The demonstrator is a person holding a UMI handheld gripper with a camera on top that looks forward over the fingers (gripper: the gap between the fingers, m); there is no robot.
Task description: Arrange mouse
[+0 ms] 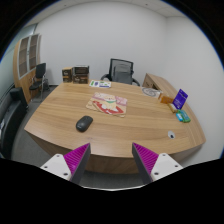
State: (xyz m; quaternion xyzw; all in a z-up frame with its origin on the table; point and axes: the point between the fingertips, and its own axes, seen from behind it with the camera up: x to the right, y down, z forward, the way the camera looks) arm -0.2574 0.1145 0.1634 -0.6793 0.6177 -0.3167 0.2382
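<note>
A dark computer mouse lies on the wooden table, to the left of a pink printed mat. My gripper is well short of the table's near edge, with the mouse far beyond the left finger. The fingers are wide apart with their magenta pads showing, and nothing is between them.
A black office chair stands behind the table and another at the left. A purple card and small items sit at the table's right end. Boxes lie at the far right. Grey floor lies below the table's near edge.
</note>
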